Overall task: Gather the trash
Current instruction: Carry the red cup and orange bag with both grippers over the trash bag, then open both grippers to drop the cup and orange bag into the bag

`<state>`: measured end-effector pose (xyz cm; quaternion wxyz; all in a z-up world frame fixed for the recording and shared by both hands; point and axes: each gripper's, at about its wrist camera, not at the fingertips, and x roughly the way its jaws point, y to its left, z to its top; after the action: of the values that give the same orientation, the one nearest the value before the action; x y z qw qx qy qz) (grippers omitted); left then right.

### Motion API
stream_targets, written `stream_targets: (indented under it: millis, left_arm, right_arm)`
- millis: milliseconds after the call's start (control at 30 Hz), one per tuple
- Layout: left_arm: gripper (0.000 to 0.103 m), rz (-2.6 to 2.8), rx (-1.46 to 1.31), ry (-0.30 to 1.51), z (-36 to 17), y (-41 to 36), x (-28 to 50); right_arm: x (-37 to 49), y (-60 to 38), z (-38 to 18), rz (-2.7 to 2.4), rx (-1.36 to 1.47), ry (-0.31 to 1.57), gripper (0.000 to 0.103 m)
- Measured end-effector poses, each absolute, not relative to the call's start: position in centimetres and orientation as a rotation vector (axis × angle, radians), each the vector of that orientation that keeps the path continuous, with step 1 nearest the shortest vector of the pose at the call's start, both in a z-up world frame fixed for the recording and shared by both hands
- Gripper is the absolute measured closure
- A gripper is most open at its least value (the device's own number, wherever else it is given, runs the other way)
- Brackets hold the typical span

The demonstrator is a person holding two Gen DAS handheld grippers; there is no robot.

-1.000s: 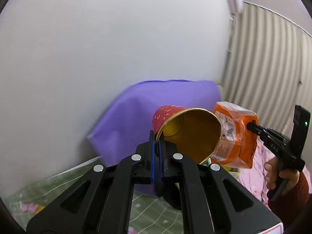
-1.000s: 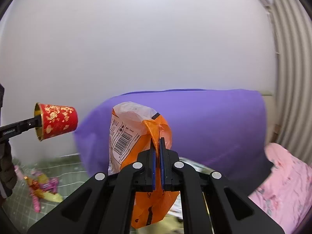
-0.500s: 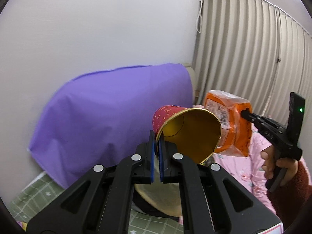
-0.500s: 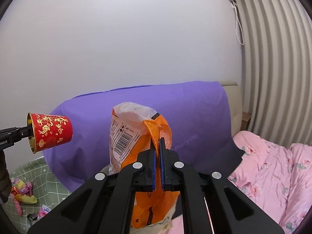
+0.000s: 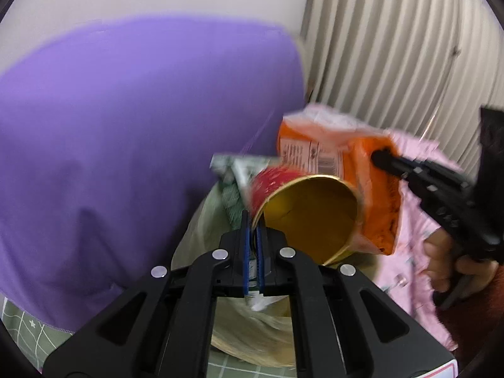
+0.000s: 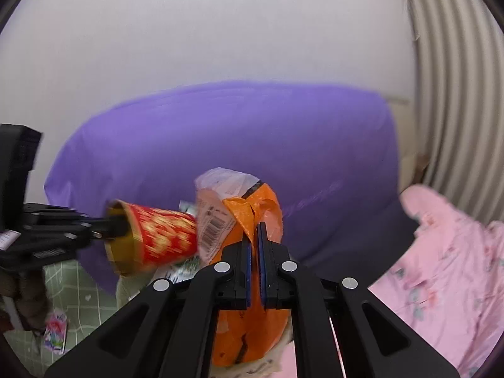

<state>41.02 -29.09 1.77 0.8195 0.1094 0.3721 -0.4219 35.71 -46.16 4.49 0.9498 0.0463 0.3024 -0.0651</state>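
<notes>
- Left wrist view: the left gripper (image 5: 251, 220) has its blue pads pinched tight on the rim of a red paper cup (image 5: 302, 211), gold lining facing the camera, mouth tipped toward us.
- Just right of the cup and touching it, an orange snack bag (image 5: 356, 170) hangs with its barcode label showing.
- The right gripper (image 5: 378, 159) comes in from the right and nips the bag's upper edge; a hand (image 5: 453, 264) wraps its black handle.
- Behind the cup pokes a green-and-white wrapper (image 5: 233, 173), blurred; what it rests on I can't tell.
- Below the cup, a pale yellowish bag (image 5: 252, 330) sits on a green checked mat (image 5: 19, 324).
- A big purple cloth (image 5: 126, 126) fills the far left, pleated curtains (image 5: 393, 37) far right, pink floral fabric (image 5: 406, 261) on the right.
- Right wrist view: the right gripper (image 6: 254, 230) is clamped on the twisted top of the orange snack bag (image 6: 245, 337), fingers pressed together around the plastic.
- To the left, the red paper cup (image 6: 157, 239) lies sideways, its base touching the bag, rim gripped by the left gripper (image 6: 121, 225).
- A small pink wrapper (image 6: 56, 334) lies on the green checked mat (image 6: 82, 293) near left.
- The purple cloth (image 6: 220, 145) is behind, pink floral fabric (image 6: 447, 271) right.
</notes>
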Motion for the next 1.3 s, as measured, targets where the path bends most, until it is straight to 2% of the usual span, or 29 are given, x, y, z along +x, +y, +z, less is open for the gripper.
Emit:
stream_targets:
  millis: [267,533,1000,1067,1100,1133,1200,1267,1300]
  left_arm:
    - [0.099,-0.908,0.339,0.838,-2.2,-29.6,39.9]
    - [0.099,-0.930,0.314,0.890,-3.3,-29.1,39.9]
    - [0.099,-0.975,0.182,0.917,-1.7,-27.2,41.4]
    - [0.097,-0.988,0.158,0.925,-1.3,-26.7,41.5]
    - [0.092,-0.994,0.144,0.926,-1.1,-26.3,41.5]
    - [0.089,-0.999,0.133,0.921,-0.9,-26.2,41.4]
    - [0.081,-1.009,0.116,0.903,-0.2,-25.2,41.2]
    - [0.074,-1.005,0.110,0.887,0.5,-24.3,40.9]
    - [0.073,-1.001,0.107,0.878,0.9,-23.8,40.7]
  right_arm:
    - [36.9,-45.8,-0.4,-0.043,0.115,0.722,0.097]
    - [36.1,-45.2,-0.7,-0.038,0.111,0.755,0.097]
    - [35.6,-45.6,0.3,-0.059,0.146,0.735,0.097]
    - [35.5,-45.4,0.4,-0.060,0.144,0.737,0.096]
    - [35.5,-45.3,0.5,-0.060,0.141,0.738,0.096]
    - [35.5,-45.1,0.6,-0.063,0.137,0.737,0.094]
    - [35.3,-44.8,0.9,-0.065,0.126,0.730,0.084]
    - [35.0,-44.4,1.3,-0.063,0.131,0.715,0.060]
    - [34.8,-44.2,1.6,-0.065,0.133,0.707,0.057]
